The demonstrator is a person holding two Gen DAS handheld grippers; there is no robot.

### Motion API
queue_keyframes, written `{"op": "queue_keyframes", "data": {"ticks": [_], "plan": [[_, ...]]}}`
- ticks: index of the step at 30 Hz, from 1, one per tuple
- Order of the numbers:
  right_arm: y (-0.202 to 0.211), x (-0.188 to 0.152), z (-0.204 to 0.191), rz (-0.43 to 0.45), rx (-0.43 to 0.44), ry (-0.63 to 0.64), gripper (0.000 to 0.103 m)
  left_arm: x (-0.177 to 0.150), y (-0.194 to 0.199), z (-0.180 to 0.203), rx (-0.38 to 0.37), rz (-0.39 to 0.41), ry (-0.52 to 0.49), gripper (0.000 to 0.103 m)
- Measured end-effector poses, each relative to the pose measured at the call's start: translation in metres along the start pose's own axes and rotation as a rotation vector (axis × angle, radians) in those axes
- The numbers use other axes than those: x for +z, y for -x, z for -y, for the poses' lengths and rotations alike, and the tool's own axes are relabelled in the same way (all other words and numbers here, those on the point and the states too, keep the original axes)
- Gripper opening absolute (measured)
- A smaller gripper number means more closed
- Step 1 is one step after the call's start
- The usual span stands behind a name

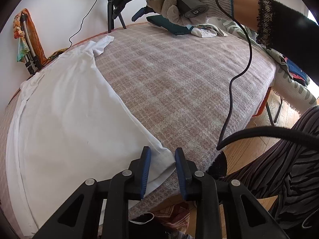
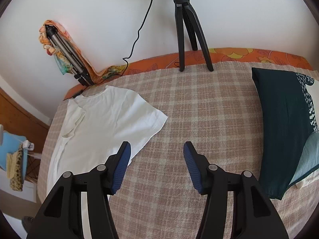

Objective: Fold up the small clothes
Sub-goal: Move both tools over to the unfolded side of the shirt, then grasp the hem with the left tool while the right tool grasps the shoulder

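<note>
A white T-shirt (image 1: pixel 65 115) lies flat on the checked blanket (image 1: pixel 179 75), along its left side. My left gripper (image 1: pixel 162 156) is open with its blue pads on either side of the shirt's near hem corner at the bed's front edge. In the right wrist view the shirt (image 2: pixel 103 123) lies left of centre with a sleeve spread to the right. My right gripper (image 2: pixel 156 149) is open and empty above the blanket (image 2: pixel 199 109), beside the shirt's edge. In the left wrist view a gloved hand holds the right gripper (image 1: pixel 139 14) high at the far side.
A folded dark green garment (image 2: pixel 283 123) lies at the right of the bed, also seen in the left wrist view (image 1: pixel 169 24). A black tripod (image 2: pixel 187 29) stands at the far edge by the wall. A folded tripod with a scarf (image 2: pixel 65 53) leans at the left. A black cable (image 1: pixel 233 83) hangs over the bed.
</note>
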State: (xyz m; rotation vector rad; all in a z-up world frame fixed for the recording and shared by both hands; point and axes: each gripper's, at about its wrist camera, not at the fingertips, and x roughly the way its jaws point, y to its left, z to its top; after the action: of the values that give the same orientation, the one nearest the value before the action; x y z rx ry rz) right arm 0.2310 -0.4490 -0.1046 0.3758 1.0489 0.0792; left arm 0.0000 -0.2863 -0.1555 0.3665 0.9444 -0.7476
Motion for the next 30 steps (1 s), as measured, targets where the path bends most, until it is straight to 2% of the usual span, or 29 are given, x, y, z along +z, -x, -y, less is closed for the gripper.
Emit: {"op": "queue_keyframes", "data": {"ticks": [2,4,7,18,19,20,21,22,25,30], "plan": [[-0.013,0.003,0.002,-0.008,0.013,-0.024,0.055,0.001,0.000,-0.006,-0.009,0.004,0.032,0.009],[-0.029,0.006,0.003,-0.023,0.023,-0.046,0.055,0.002,0.000,-0.014,-0.033,0.006,0.075,0.007],[-0.050,0.011,-0.002,-0.035,0.025,-0.055,0.055,0.003,0.005,-0.023,-0.064,0.019,0.136,0.006],[-0.099,0.023,-0.016,-0.046,-0.066,-0.038,0.055,-0.002,0.021,-0.038,-0.085,0.077,0.226,0.005],[-0.101,0.023,-0.019,-0.043,-0.074,-0.023,0.052,-0.004,0.023,-0.040,-0.086,0.081,0.237,0.005],[-0.103,0.022,-0.024,-0.045,-0.081,0.000,0.037,-0.005,0.023,-0.042,-0.090,0.083,0.246,0.005],[-0.105,0.022,-0.028,-0.056,-0.081,0.020,0.026,-0.007,0.024,-0.044,-0.094,0.085,0.257,0.005],[-0.108,0.021,-0.032,-0.065,-0.077,0.034,0.009,-0.009,0.024,-0.046,-0.099,0.087,0.269,0.005],[-0.110,0.021,-0.045,-0.076,-0.092,0.064,0.006,-0.013,0.025,-0.051,-0.108,0.095,0.298,0.005],[-0.096,0.031,-0.067,-0.050,-0.111,0.075,0.005,-0.022,0.038,-0.062,-0.125,0.126,0.342,0.004]]}}
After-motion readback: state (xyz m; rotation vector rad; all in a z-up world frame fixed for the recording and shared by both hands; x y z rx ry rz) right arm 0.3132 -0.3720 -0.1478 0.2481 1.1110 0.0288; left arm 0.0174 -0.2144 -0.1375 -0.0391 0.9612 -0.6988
